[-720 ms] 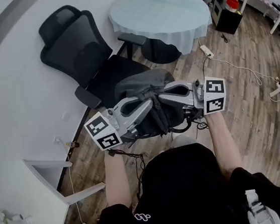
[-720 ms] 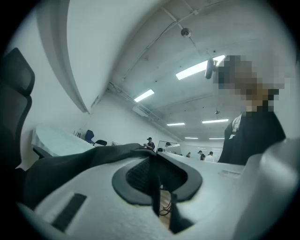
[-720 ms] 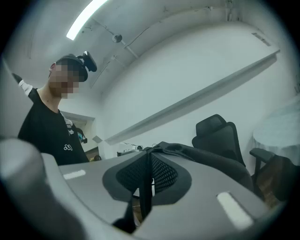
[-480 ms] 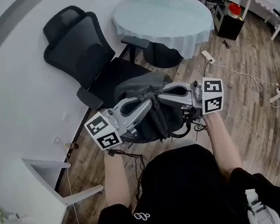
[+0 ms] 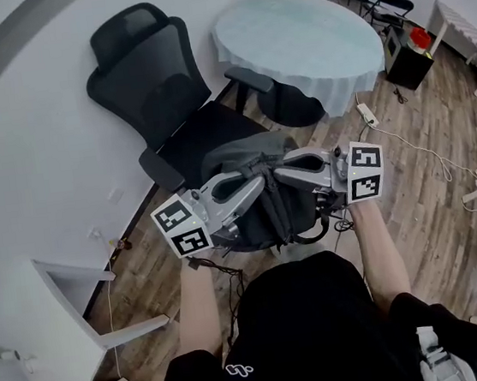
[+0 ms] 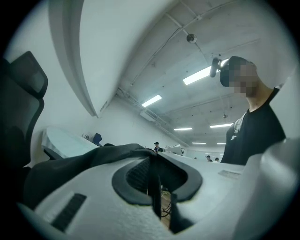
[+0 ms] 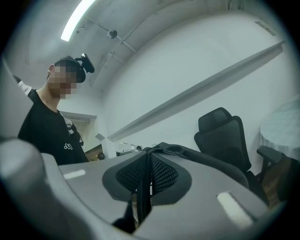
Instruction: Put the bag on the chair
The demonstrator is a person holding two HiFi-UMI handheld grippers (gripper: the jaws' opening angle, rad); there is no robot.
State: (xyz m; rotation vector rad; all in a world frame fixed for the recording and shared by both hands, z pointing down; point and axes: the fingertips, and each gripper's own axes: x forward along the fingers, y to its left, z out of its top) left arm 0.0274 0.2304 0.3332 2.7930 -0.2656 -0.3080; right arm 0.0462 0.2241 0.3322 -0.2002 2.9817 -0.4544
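Head view: the chair [image 5: 155,75] sits nearer than a moment ago, so the carry is closing in. The bag [image 5: 247,154] hangs at the seat's 6 o'clock, over its front edge and not yet set down. The left gripper [image 5: 261,182] and right gripper [image 5: 278,172] meet at its top.
Left gripper view: jaws pinch the strap [image 6: 153,187].
Right gripper view: jaws likewise pinch the strap.
Bag contents hidden.
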